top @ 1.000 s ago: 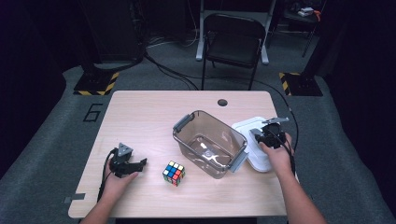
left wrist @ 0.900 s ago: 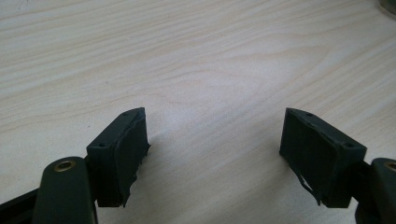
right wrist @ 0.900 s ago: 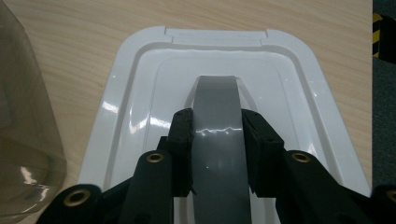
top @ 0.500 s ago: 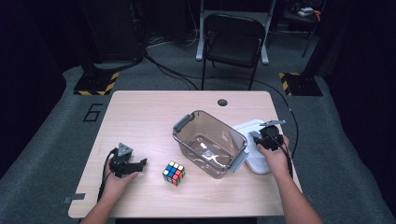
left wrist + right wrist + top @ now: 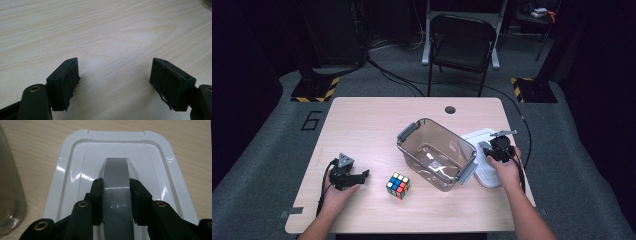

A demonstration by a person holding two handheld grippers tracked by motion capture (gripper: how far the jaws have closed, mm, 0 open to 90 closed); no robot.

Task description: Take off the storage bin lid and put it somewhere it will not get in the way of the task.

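Note:
A white lid (image 5: 475, 136) lies on the table to the right of a clear plastic container (image 5: 447, 132). My right gripper (image 5: 493, 152) is over the lid. In the right gripper view its jaws are shut on the lid's grey handle (image 5: 116, 173), and the gripper (image 5: 116, 188) pinches the handle from both sides above the white lid (image 5: 75, 170). A colourful puzzle cube (image 5: 397, 185) sits in front of the container's left end. My left gripper (image 5: 361, 175) rests at the front left and points at the cube. In the left gripper view its jaws (image 5: 113, 72) stand wide open over bare wood.
The container (image 5: 10, 195) is empty, with grey latches at both ends. A round cable hole (image 5: 450, 109) sits near the table's far edge. A black chair (image 5: 459, 47) stands behind the table. The light wooden tabletop (image 5: 100, 30) spreads out ahead of the left gripper.
My right gripper has shifted slightly left, toward the container, still on the lid's handle. The left gripper, cube and container have not moved.

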